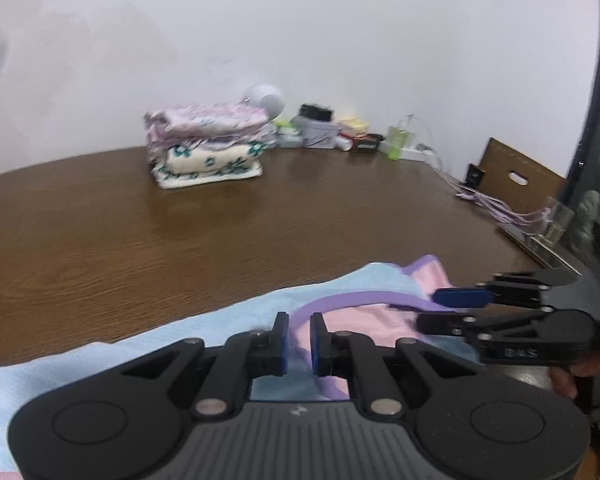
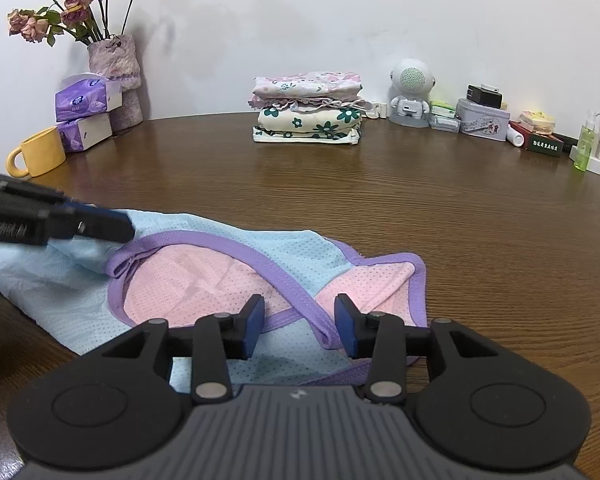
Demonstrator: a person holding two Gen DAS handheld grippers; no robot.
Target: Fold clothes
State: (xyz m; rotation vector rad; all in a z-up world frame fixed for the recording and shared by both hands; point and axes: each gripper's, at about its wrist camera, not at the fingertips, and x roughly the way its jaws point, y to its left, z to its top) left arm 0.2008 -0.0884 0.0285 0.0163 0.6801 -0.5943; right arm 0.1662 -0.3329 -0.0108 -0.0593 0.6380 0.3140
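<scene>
A light blue mesh top (image 2: pixel 76 304) with a pink inside and purple trim (image 2: pixel 284 276) lies spread on the near part of the brown wooden table (image 2: pixel 480 220). My right gripper (image 2: pixel 300 328) is open low over its near hem, and a purple trim strap runs between the pads untouched. In the left wrist view that gripper (image 1: pixel 436 310) lies on its side over the pink part. My left gripper (image 1: pixel 299 340) hovers at the top's (image 1: pixel 160 344) left shoulder with only a narrow slit between the jaws. Cloth shows through the slit, but none looks pinched. From the right it (image 2: pixel 126 229) reaches in over the blue cloth.
A stack of folded clothes (image 2: pixel 308 108) stands at the back middle of the table. At the back left are a vase of dried roses (image 2: pixel 114 64), tissue packs (image 2: pixel 88 100) and a yellow mug (image 2: pixel 40 152). A white robot figure (image 2: pixel 410 92), tins, a green bottle (image 2: pixel 584 144) and cables (image 1: pixel 492 200) line the right.
</scene>
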